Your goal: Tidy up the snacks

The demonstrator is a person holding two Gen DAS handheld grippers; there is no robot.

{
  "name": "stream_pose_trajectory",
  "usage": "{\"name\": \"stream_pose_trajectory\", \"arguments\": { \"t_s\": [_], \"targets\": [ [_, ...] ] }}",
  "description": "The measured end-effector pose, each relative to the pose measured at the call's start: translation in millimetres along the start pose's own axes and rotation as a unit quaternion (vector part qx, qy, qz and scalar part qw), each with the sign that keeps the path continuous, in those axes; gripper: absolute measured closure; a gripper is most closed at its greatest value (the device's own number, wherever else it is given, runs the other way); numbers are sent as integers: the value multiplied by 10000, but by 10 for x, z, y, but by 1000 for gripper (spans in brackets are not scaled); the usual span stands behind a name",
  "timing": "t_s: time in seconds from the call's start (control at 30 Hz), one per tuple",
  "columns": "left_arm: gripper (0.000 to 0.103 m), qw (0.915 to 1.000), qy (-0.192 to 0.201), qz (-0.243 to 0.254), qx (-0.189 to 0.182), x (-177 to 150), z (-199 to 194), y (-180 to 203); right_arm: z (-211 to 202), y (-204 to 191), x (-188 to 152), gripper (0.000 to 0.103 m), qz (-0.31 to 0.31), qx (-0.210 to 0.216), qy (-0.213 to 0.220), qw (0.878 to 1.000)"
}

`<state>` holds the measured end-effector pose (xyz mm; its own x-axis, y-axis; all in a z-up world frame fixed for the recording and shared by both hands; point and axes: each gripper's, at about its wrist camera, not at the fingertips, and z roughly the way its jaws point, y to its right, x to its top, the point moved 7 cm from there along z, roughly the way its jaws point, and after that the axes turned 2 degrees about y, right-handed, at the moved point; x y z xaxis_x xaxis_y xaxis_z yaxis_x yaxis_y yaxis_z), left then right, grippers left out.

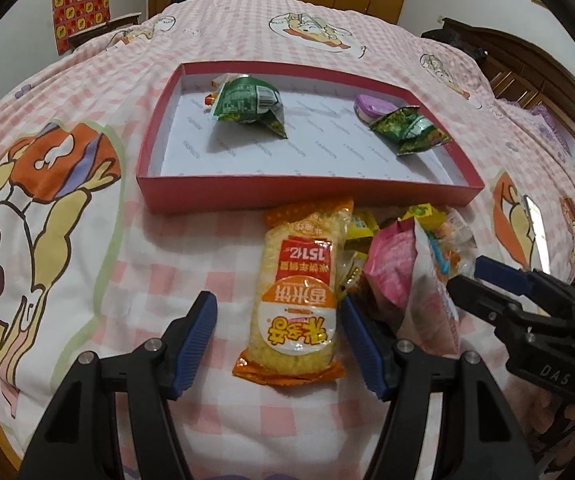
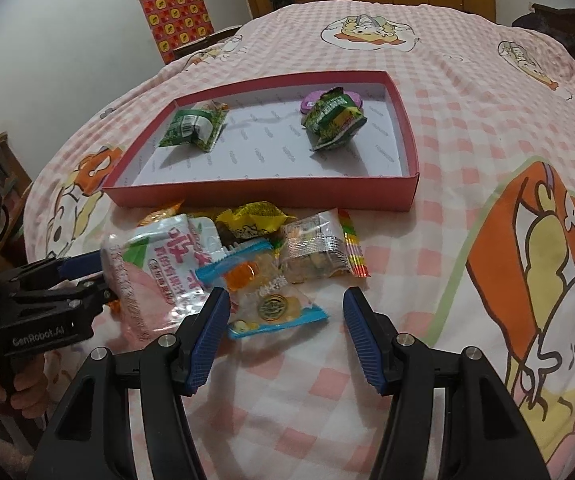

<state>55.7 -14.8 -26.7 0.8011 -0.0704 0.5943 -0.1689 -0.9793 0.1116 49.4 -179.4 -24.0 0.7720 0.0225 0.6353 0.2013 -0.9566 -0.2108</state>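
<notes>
Orange-and-yellow, the rice cracker pack [image 1: 293, 304] lies on the pink checked bedspread [image 1: 87, 280], at the 9 o'clock edge of the loose snack pile [image 2: 239, 256], just short of the red tray [image 1: 247, 196]. The left gripper [image 1: 277, 344] stands open astride it, pads clear of the wrapper. The right gripper [image 2: 285, 332], also open, straddles the blue-edged candy packet [image 2: 271, 304].

Risks, as I judge them: the slick wrappers may slide out of a pinch, and the right pads could catch the pink-and-white bag [image 2: 155, 272] overlapping at 10 o'clock. The soft bedding may give under a press.

Inside the tray, one green packet [image 1: 247, 102] sits toward 10 o'clock; another green packet [image 1: 409, 130] leans on a purple item [image 1: 371, 106] toward 2 o'clock.
</notes>
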Motion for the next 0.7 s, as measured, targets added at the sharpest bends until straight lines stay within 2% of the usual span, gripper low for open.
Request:
{"name": "stream_pose_trajectory", "arguments": {
  "t_s": [0.37,0.57,0.7],
  "targets": [
    [35,9999,59,-24,146,-3,48,-54,78,-28,-15,43,-32,94,97,9999],
    [40,9999,85,-25,119,1,44,-68,89,-65,-24,51,-137,99,135,9998],
    [52,9999,89,-20,70,2,40,-61,97,-75,-22,51,-177,81,153,9997]
  ]
}}
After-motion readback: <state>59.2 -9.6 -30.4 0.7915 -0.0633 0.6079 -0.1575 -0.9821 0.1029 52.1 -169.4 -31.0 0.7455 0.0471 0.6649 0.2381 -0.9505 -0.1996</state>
